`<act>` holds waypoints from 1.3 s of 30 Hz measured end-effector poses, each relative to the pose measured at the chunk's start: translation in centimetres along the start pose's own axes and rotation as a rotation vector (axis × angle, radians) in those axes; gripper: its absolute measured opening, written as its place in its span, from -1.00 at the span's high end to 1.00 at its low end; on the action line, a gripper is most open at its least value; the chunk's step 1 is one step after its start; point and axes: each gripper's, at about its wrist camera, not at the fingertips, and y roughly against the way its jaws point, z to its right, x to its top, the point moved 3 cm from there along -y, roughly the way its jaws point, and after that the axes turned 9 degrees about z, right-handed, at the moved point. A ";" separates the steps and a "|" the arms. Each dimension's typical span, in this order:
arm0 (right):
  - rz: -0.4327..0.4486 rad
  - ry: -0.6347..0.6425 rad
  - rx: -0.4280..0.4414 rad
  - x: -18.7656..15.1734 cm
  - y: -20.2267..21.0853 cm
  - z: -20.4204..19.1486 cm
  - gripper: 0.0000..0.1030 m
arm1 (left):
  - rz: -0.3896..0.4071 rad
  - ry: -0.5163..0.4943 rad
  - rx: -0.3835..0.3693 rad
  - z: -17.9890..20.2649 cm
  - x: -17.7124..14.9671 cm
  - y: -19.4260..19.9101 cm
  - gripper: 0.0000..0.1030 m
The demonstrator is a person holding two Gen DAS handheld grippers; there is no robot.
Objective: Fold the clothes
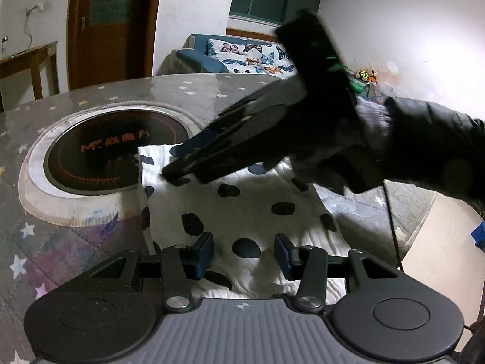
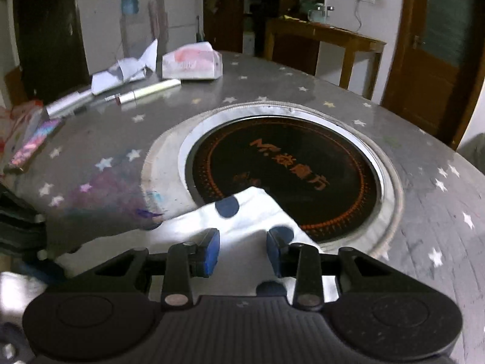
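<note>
A white cloth with dark blue dots (image 1: 242, 212) lies folded on the grey star-patterned table, its far corner over the round cooktop. My left gripper (image 1: 244, 250) is open just above the cloth's near part. My right gripper shows in the left wrist view as a dark blurred tool (image 1: 178, 176) with its tips down on the cloth's far left corner. In the right wrist view the right gripper (image 2: 242, 247) is open with the cloth's corner (image 2: 242, 212) lying between and ahead of its fingers.
A round black cooktop (image 2: 288, 176) with a metal rim is set in the table (image 2: 424, 212). Crumpled paper (image 2: 127, 69), a tissue pack (image 2: 191, 63), tubes (image 2: 148, 92) and a packet (image 2: 30, 145) lie at the far left. A sofa (image 1: 236, 54) stands beyond the table.
</note>
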 end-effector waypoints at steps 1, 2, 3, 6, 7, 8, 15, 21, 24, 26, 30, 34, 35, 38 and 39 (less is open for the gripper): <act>-0.001 0.006 0.003 0.1 -0.5 0.0 0.34 | 0.000 0.003 -0.001 0.0 -0.1 0.0 0.06; 0.001 0.006 0.004 0.3 -0.8 0.1 0.33 | -0.001 0.007 -0.002 -0.1 -0.1 -0.1 0.06; 0.001 0.002 -0.005 0.5 -1.1 0.3 0.33 | -0.002 0.012 -0.003 -0.2 -0.2 -0.1 0.06; 0.005 -0.015 -0.020 0.8 -1.5 0.8 0.32 | -0.001 0.019 -0.003 -0.3 -0.3 -0.2 0.05; 0.009 -0.021 -0.023 0.8 -1.5 1.0 0.32 | 0.001 0.020 -0.004 -0.3 -0.2 -0.1 0.05; 0.018 -0.035 -0.024 0.8 -1.0 1.2 0.32 | 0.004 0.021 -0.004 -0.3 -0.2 0.0 0.05; 0.082 -0.092 -0.024 -0.6 4.6 1.8 0.17 | 0.061 0.020 0.010 -0.6 1.2 1.2 0.03; 0.098 -0.140 -0.025 -4.1 8.7 1.1 0.06 | 0.062 0.073 0.065 -2.6 2.1 0.0 0.05; 0.104 -0.134 -0.030 -5.9 9.6 0.2 0.02 | 0.043 0.088 0.097 -3.4 1.9 -0.8 0.07; 0.103 -0.095 -0.041 -7.0 10.0 -0.7 -0.06 | 0.033 0.083 0.126 -3.8 1.6 -1.1 0.07; 0.108 -0.094 -0.052 -8.1 10.6 -1.1 -0.06 | 0.000 0.093 0.165 -4.8 0.8 -1.4 0.03; 0.132 -0.103 -0.063 -7.4 11.8 -0.9 -0.11 | 0.022 0.087 0.161 -4.8 0.7 -0.3 0.04; 0.141 -0.106 -0.067 -7.1 11.9 -0.7 -0.15 | 0.029 0.081 0.156 -4.6 0.8 0.2 0.03; 0.163 -0.109 -0.100 -6.2 11.7 0.4 -0.16 | 0.039 0.068 0.140 -4.0 0.9 1.3 0.01; 0.168 -0.114 -0.115 -5.8 11.5 0.9 -0.16 | 0.041 0.061 0.133 -3.7 0.8 1.6 -0.04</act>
